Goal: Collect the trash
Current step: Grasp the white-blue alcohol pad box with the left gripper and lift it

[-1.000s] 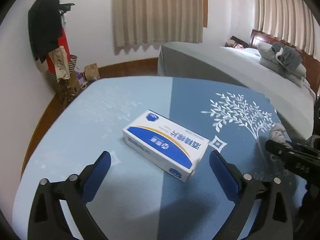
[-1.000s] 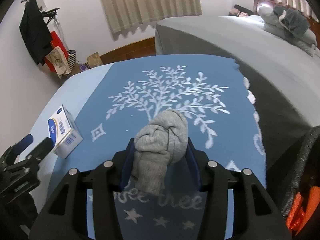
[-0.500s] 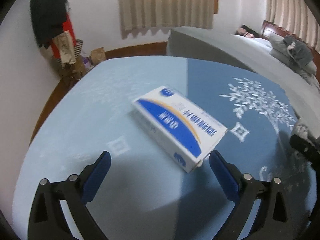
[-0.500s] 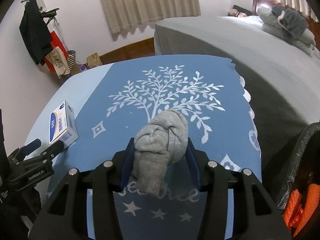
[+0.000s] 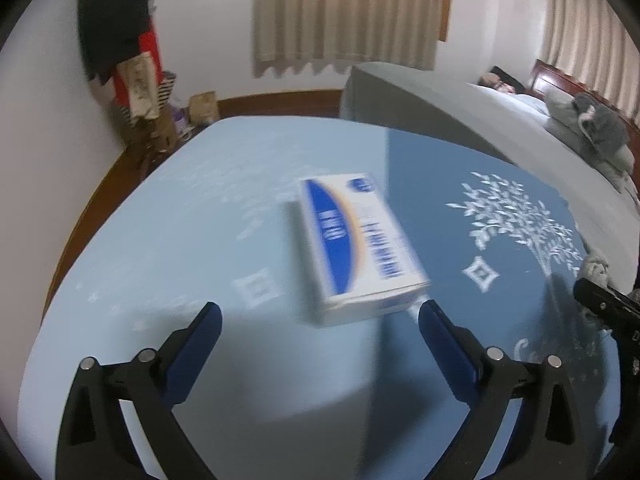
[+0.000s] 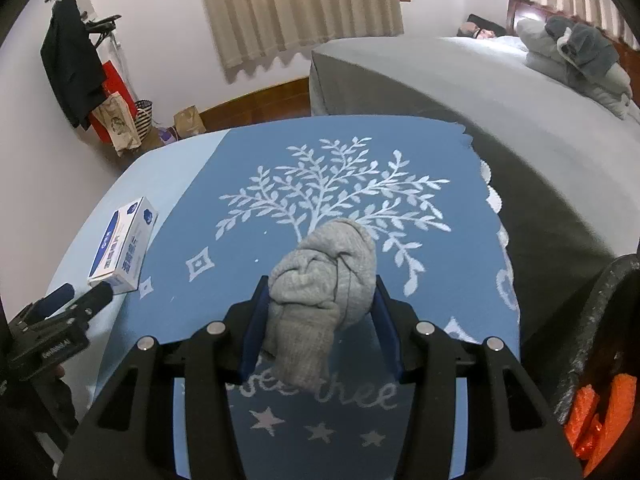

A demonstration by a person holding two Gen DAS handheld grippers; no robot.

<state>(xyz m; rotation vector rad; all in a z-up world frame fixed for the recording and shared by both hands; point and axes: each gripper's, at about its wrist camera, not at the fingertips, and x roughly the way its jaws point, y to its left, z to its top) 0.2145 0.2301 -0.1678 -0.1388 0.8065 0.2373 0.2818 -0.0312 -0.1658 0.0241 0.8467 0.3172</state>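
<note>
A white and blue cardboard box [image 5: 358,242] lies on the blue tablecloth [image 5: 200,240], just ahead of my left gripper [image 5: 318,314]. The left gripper is open and empty, its right finger close to the box's near corner. The box also shows in the right wrist view [image 6: 122,246], with the left gripper [image 6: 78,298] just short of it. My right gripper [image 6: 318,300] is shut on a balled grey sock [image 6: 322,292] and holds it above the tablecloth [image 6: 440,240]. The right gripper's tip shows at the right edge of the left wrist view [image 5: 600,300].
A black bin [image 6: 600,320] with orange trash [image 6: 604,420] inside stands at the lower right. A grey bed [image 6: 460,80] lies beyond the table. A coat rack with clothes and bags [image 6: 80,76] stands by the far left wall.
My left gripper has moved closer to the box and swung around it, so the box now points lengthwise at me. The right gripper still holds the sock and has shifted slightly toward the bin.
</note>
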